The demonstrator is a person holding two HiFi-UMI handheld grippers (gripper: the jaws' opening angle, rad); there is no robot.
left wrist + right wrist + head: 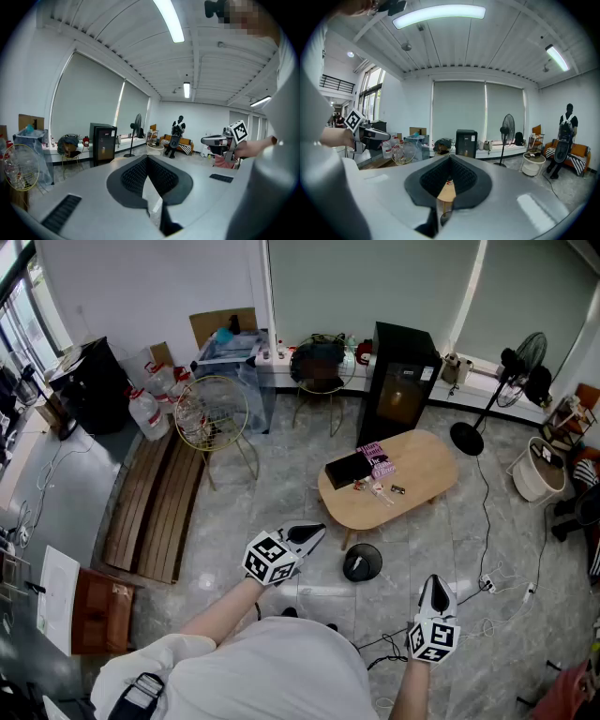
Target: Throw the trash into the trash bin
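- left gripper (317, 534): jaws fully closed, tips together, nothing in them. It is out in front of me, tilted slightly down and pointing toward the table.
- right gripper (434, 581): jaws closed as well, tips meeting, nothing gripped. It sits at lower right in the head view, well apart from the left one.
- trash (380, 488): a few small scraps on the oval wooden table (427, 457), near its middle. They lie just beside a black box (348, 469) and a purple box (377, 457). Too small for me to say what the scraps are.
- Neither gripper touches the table or the scraps.
- round black bin (362, 562): on the floor at the table's near edge. In the head view it lies between the two grippers, clear of both.
- In the right gripper view, the slit below the closed tips shows the tan tabletop with a reddish bit on it, and a dark round rim under that.
- In the left gripper view, the right gripper shows off to the right with its marker cube, with my hand on it.
- Around the room:
  - black cabinet (398, 381) behind the table, by the window
  - standing fan (521, 362) at right
  - white basket (534, 472) at far right
  - gold wire chair (214, 418), water jugs (148, 413) and a slatted wooden bench (155, 507) at left
- cables (485, 512) run across the floor to the right of the table.
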